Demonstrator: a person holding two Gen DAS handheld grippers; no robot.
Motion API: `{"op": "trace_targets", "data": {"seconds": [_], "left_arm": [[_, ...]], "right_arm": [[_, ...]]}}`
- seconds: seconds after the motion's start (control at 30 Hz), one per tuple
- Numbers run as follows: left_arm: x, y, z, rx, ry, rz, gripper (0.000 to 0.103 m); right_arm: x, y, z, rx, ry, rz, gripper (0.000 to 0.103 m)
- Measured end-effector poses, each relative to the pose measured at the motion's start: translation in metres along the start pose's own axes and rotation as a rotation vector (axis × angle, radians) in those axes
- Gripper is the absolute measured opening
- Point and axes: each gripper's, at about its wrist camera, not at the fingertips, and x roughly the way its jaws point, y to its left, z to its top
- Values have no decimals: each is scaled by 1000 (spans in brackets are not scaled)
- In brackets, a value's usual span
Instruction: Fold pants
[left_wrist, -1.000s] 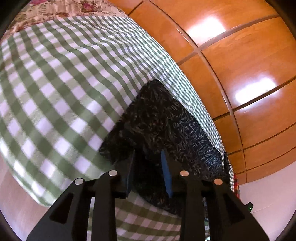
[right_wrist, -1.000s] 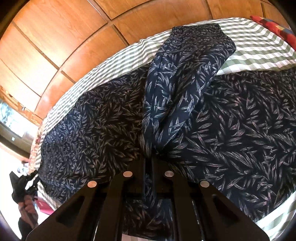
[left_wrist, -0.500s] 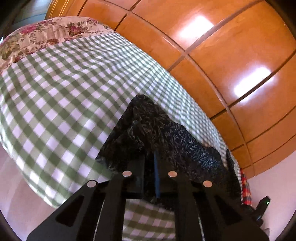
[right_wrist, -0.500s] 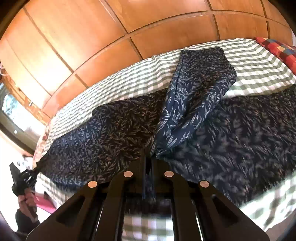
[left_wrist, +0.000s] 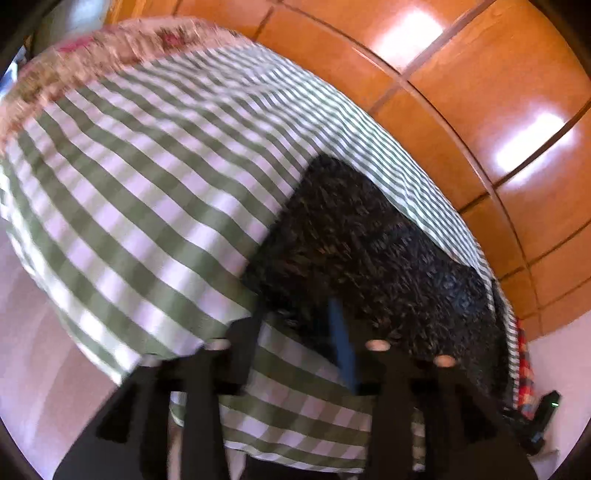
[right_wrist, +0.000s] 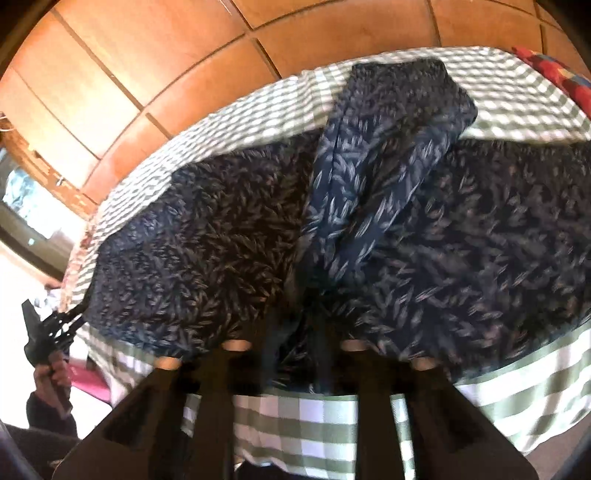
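Orange wood panelling (left_wrist: 480, 81) runs behind a bed spread with a green-and-white checked sheet (left_wrist: 147, 192); a floral cloth (left_wrist: 122, 48) lies at the bed's far left end. At the left, the left gripper (left_wrist: 295, 332) hangs over the near edge, its jaws just opened and spread, the hem of the dark leaf-print pants (right_wrist: 207, 243) just beyond and between the tips, unpinched. Rightward, the pants lie along the near edge, one lighter blue fold (right_wrist: 388, 155) reaching toward the far edge. The right gripper (right_wrist: 295, 339) has also just parted its jaws; fabric sits loose between them.
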Motion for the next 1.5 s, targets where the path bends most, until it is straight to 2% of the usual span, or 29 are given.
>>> {"op": "trace_targets", "data": {"seconds": [0.03, 0.17, 0.3, 0.4, 0.53, 0.63, 0.77, 0.9, 0.93, 1.0, 1.03, 1.2, 1.33, 1.5], "left_arm": [[-4, 1, 1, 1, -12, 2, 40], [-19, -8, 4, 25, -79, 1, 40], [-15, -50, -3, 175, -85, 8, 40], [-4, -95, -18, 337, -61, -5, 42], [17, -149, -45, 505, 5, -78, 43], [32, -179, -62, 584, 59, -125, 43], [46, -210, -80, 661, 113, -177, 43], [55, -231, -90, 704, 153, -214, 44], [57, -236, -91, 711, 158, -218, 44], [62, -243, -92, 717, 173, -236, 47], [63, -246, -93, 718, 176, -242, 48], [69, -270, -106, 750, 210, -303, 48], [70, -300, -124, 818, 242, -368, 51], [67, -352, -165, 963, 261, -446, 56]], "right_arm": [[-5, -2, 2, -3, -8, 3, 48], [-32, -14, 26, 11, -91, -45, 50], [-24, -28, 63, 53, -138, -131, 50], [-2, -38, 98, 89, -145, -174, 50], [37, -43, 150, 134, -121, -183, 50], [73, -41, 195, 134, -102, -239, 50], [112, -39, 236, 119, -72, -294, 50], [154, -44, 257, 102, 3, -399, 50], [161, -42, 259, 71, 14, -420, 47], [164, -33, 258, -21, 6, -454, 26], [162, -32, 258, -30, 7, -450, 6], [116, -33, 251, -35, -69, -406, 4], [46, -42, 238, 18, -180, -336, 4], [-44, -66, 213, 96, -312, -275, 4]]}}
